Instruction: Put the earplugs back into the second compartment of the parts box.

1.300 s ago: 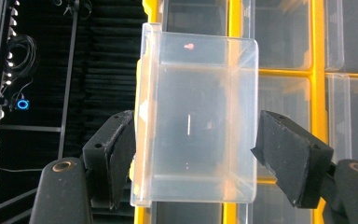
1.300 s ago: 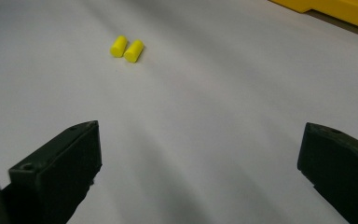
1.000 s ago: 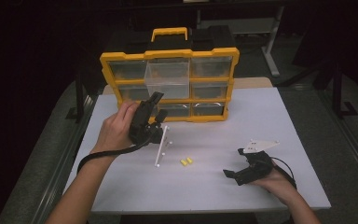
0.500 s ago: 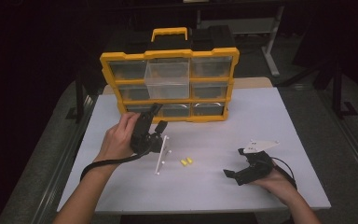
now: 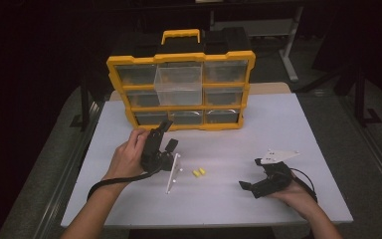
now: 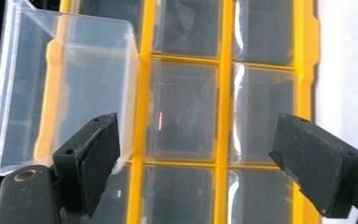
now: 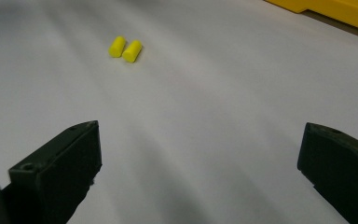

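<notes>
Dark room, light falls on white table alone. Grey floor both sides. Metal-legged desk frame behind in shadow. Walls lost in black.

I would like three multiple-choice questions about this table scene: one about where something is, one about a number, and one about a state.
1. Where do the yellow pieces lie?
A. on the white table, between the two claws
B. inside the pulled-out drawer
C. on top of the organizer's handle

2. How many yellow pieces are on the table?
A. one
B. two
C. five

3. In what state is the clear drawer in the top row of the yellow organizer?
A. pushed fully in
B. lying on the table
C. pulled out toward the person

Answers:
1. A, they rest on the bare table between the left claw and the right claw.
2. B, the right gripper view shows two short cylinders side by side.
3. C, its front stands out from the other drawers.
</notes>
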A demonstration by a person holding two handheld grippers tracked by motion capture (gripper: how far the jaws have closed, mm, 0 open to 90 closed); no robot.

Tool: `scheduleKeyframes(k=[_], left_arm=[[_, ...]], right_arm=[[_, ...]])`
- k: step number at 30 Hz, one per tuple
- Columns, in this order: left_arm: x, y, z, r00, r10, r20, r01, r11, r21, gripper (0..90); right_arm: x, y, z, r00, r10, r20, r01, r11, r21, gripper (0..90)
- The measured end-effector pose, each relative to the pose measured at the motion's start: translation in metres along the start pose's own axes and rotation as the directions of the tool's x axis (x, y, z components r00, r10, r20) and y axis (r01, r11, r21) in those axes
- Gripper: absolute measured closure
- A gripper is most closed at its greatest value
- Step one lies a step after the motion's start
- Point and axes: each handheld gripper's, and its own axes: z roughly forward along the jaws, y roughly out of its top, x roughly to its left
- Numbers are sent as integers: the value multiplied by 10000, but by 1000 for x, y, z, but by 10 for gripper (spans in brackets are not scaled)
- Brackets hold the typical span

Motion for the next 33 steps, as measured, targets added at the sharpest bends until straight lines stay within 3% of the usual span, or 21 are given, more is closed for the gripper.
scheduleKeyframes(k=[9,16,27,33], left_arm=[[-20,-7,-5,9990,-265,368,253,9991,332,83],[-36,-11,-10,9976,-258,637,224,9983,531,50],[-57,-15,-11,9973,-373,626,327,9968,729,0],[-65,-14,-10,9950,-524,854,458,9959,777,0]], right_arm=[[0,0,0,10000,-20,6,20,10000,22,0],[0,0,1,10000,-10,10,10,10000,33,0],[1,0,0,10000,-73,19,73,10000,39,0],[2,0,0,10000,-90,0,90,10000,16,0]])
